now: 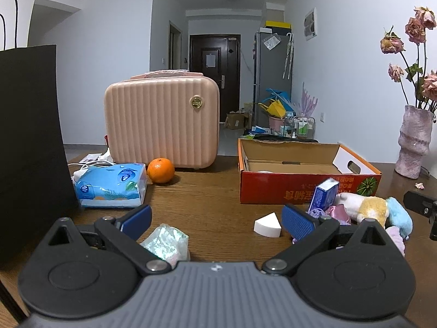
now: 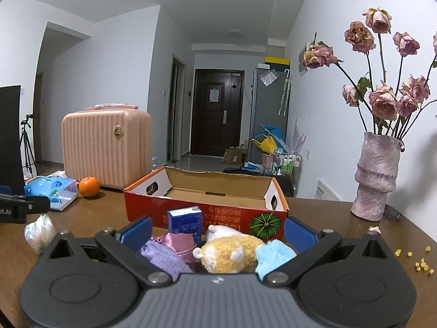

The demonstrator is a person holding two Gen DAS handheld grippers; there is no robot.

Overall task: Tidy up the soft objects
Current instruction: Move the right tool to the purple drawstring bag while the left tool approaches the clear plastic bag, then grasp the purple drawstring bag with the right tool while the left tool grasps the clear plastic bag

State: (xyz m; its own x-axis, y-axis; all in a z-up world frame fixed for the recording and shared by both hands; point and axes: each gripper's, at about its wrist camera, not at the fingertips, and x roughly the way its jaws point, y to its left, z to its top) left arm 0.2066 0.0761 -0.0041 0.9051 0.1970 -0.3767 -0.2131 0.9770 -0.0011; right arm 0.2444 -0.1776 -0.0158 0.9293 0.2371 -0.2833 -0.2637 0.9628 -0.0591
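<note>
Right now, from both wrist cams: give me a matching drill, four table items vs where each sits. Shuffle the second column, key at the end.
Items
1. orange
2. blue carton
3. white wedge sponge
4. vase

Places
A. far right of the table, holding dried roses
B. on bare table between the open left gripper's fingers
C. upright in front of the cardboard box, behind the plush toys
D. in front of the pink case, beside the tissue pack

Pairs: 1-D, 2-C, 3-B, 4-A
</note>
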